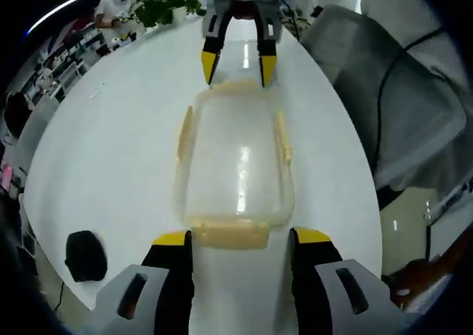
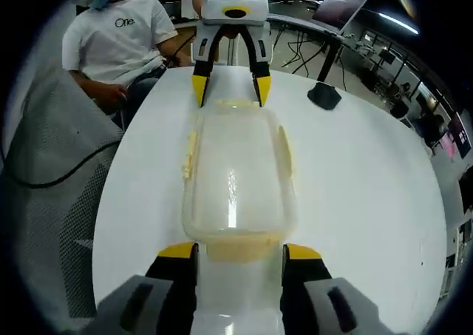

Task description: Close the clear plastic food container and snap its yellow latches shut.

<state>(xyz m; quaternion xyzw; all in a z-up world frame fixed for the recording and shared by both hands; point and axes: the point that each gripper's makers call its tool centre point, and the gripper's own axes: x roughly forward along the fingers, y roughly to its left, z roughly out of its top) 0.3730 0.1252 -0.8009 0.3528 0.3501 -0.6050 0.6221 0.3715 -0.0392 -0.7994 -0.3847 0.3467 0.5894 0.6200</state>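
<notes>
On the white bench (image 1: 111, 165) lies the clear container (image 1: 235, 161), lid on, with yellow latches along its sides. The left claw (image 1: 238, 237) stands at 6 o'clock, jaws spread either side of the near end latch (image 1: 230, 235). The right claw (image 1: 238, 63) faces it at 12 o'clock, jaws apart. A black object (image 1: 85, 255) sits at 8 o'clock.

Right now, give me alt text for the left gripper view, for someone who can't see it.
A clear plastic food container with yellow latches lies lid-on on a white table, between the open left gripper at its near end and the open right gripper opposite. A black object lies nearby.
</notes>
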